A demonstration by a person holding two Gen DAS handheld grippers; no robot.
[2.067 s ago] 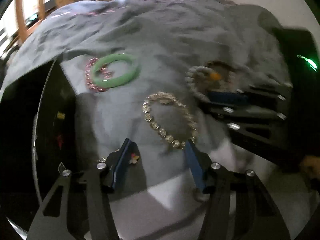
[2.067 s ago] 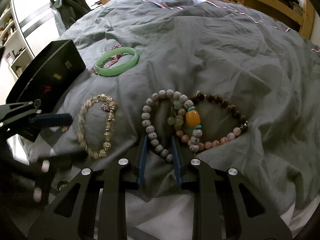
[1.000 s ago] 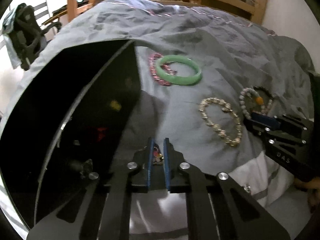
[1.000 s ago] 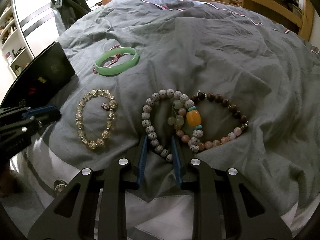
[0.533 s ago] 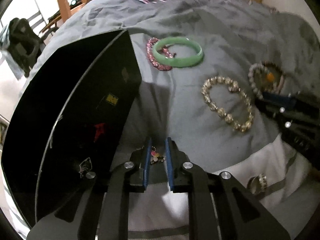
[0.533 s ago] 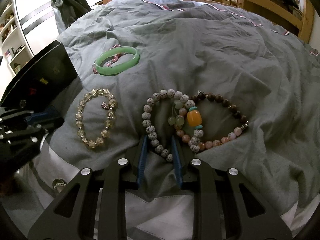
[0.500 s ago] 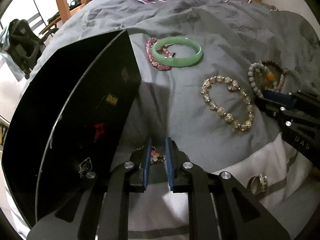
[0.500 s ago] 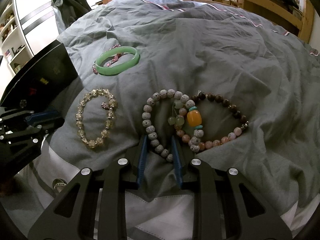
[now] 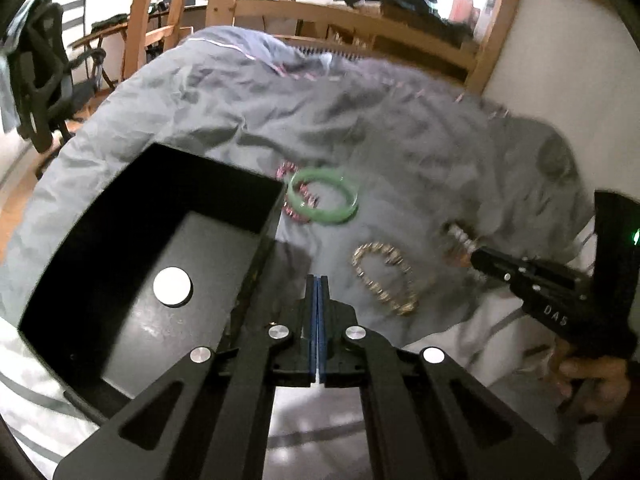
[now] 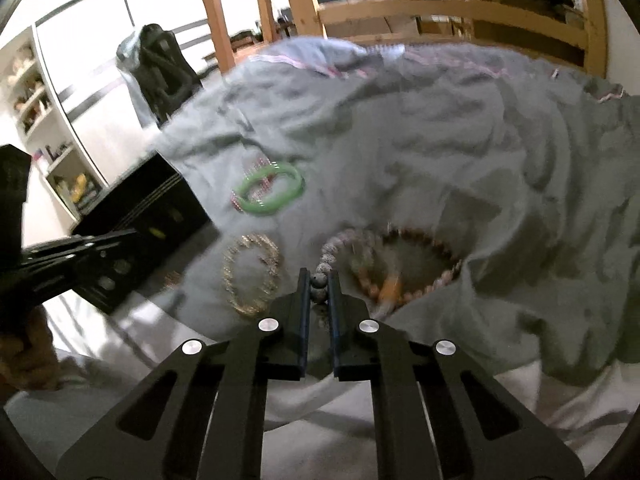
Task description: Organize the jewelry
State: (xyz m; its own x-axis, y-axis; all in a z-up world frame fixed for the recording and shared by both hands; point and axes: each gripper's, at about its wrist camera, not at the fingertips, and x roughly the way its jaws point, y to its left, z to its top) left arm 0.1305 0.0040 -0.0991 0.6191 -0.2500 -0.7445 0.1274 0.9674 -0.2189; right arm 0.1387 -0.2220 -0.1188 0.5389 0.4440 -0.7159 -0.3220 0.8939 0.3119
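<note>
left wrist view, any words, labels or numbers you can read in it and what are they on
"DAS" in pale letters on the black body of the right gripper, seen at the right of the left wrist view.
The black box shows no print in this view; small coloured stickers on its outer wall in the right wrist view are too blurred to read.
Nothing else carries readable text.

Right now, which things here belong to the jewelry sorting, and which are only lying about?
Belong to the job:
black box
green bangle
pink bracelet
gold bead bracelet
grey bead bracelet, pinched in the right gripper
brown-and-pink bracelet
left gripper, shut

Just lying about:
office chair
wooden bed frame
</note>
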